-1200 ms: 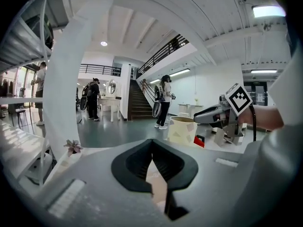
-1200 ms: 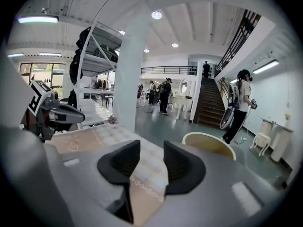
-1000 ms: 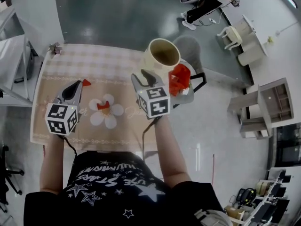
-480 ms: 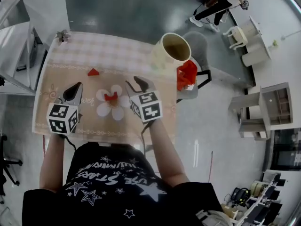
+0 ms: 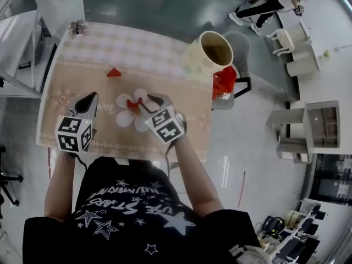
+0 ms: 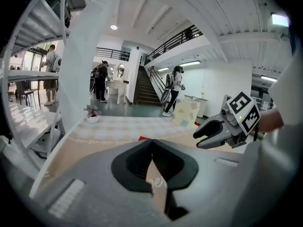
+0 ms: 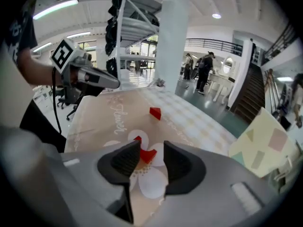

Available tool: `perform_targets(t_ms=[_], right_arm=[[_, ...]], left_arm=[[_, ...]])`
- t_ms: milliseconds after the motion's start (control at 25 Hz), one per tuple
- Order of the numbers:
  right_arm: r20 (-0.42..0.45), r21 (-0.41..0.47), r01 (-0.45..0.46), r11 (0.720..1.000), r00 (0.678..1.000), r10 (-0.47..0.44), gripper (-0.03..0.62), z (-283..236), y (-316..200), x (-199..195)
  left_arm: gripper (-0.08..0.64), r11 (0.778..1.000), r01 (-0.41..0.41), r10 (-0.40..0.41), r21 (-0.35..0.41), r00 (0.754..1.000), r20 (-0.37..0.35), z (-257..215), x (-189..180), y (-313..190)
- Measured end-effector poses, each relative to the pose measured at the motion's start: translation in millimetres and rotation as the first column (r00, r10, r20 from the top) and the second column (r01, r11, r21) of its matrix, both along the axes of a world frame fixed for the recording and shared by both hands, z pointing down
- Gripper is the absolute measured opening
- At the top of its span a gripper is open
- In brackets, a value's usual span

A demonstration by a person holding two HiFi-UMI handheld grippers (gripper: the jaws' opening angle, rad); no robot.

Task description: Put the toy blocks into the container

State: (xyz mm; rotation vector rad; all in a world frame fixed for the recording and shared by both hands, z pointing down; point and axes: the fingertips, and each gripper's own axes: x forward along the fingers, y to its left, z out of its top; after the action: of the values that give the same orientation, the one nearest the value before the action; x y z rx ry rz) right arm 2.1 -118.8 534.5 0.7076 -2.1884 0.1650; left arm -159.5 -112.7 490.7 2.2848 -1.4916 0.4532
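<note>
**Nearly on the block: right gripper lined up, not yet closed**

Right gripper [image 7: 150, 149]: jaws about half open, nothing gripped. In its own view a red block [image 7: 147, 155] sits in the gap between the jaws, on the white flower print [image 5: 127, 116] at mid-frame in the head view. Pads not visibly pressing on it.

Left gripper [image 6: 151, 141]: jaws together, empty, at the left of the table [image 5: 71, 87].

Step in hand, as I judge it: pick this block.
- Lower until the pads flank the block's flat sides, not its corners.
- Centre it before closing; an off-centre pinch may spin or flick a small piece.
- Close firmly, then lift straight up clear of the cloth.

Where things lie:
- Second red block [image 5: 114, 72], above and left of the first, well apart, free to take later.
- Container [image 5: 212, 51], cream and open-topped, at the table's upper right corner, well away from both blocks. The path to it looks clear.

Around:
- Chair [image 5: 234, 48] just beyond the container, a red bundle [image 5: 224, 84] on it; what it is I cannot tell. Keep the carry over the table.
- Small potted plant [image 5: 77, 27] at the upper left corner, out of the way.
</note>
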Motion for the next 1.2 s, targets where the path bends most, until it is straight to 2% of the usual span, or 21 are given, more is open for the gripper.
perform_targets(t_ms=[200, 320, 440, 600, 800, 880, 920, 1000, 1080, 1200], right_arm=[[-0.12, 0.018, 0.149, 0.989, 0.982, -0.146, 0.158, 16, 10, -16], [-0.205, 0.024, 0.256, 0.966, 0.947, -0.246, 0.158, 27, 14, -23], [-0.31, 0.023, 0.376, 0.926, 0.884, -0.351, 0.158, 37, 17, -28], [-0.439, -0.005, 0.503, 0.864, 0.775, -0.454, 0.158, 51, 18, -29], [-0.539, -0.075, 0.615, 0.785, 0.637, -0.551, 0.158, 64, 21, -31], [-0.562, -0.101, 0.642, 0.76, 0.594, -0.576, 0.156, 67, 21, -33], [-0.569, -0.111, 0.65, 0.752, 0.578, -0.584, 0.156, 68, 21, -34], [-0.581, -0.129, 0.66, 0.74, 0.554, -0.596, 0.113, 71, 21, -36], [-0.589, -0.151, 0.661, 0.735, 0.537, -0.604, 0.107, 76, 22, -37], [-0.594, -0.171, 0.649, 0.741, 0.532, -0.603, 0.104, 81, 22, -36]], left_arm=[[0.011, 1.0, 0.003, -0.003, -0.014, 1.0, -0.004, 7, -4, 4], [0.011, 1.0, 0.009, -0.009, -0.021, 1.0, -0.007, 9, -7, 5], [0.01, 1.0, 0.012, -0.012, -0.027, 1.0, -0.007, 10, -10, 6], [0.01, 0.999, 0.019, -0.02, -0.038, 1.0, -0.014, 13, -14, 8], [0.009, 0.998, 0.03, -0.031, -0.046, 0.999, -0.019, 15, -19, 8], [0.01, 0.998, 0.035, -0.036, -0.048, 0.999, -0.021, 16, -22, 6], [0.009, 0.998, 0.038, -0.039, -0.048, 0.999, -0.022, 17, -23, 5], [0.011, 0.998, 0.044, -0.045, -0.05, 0.999, -0.026, 18, -26, 3], [0.011, 0.997, 0.049, -0.051, -0.054, 0.998, -0.029, 21, -29, 3], [0.009, 0.996, 0.056, -0.058, -0.062, 0.998, -0.028, 24, -33, 3]])
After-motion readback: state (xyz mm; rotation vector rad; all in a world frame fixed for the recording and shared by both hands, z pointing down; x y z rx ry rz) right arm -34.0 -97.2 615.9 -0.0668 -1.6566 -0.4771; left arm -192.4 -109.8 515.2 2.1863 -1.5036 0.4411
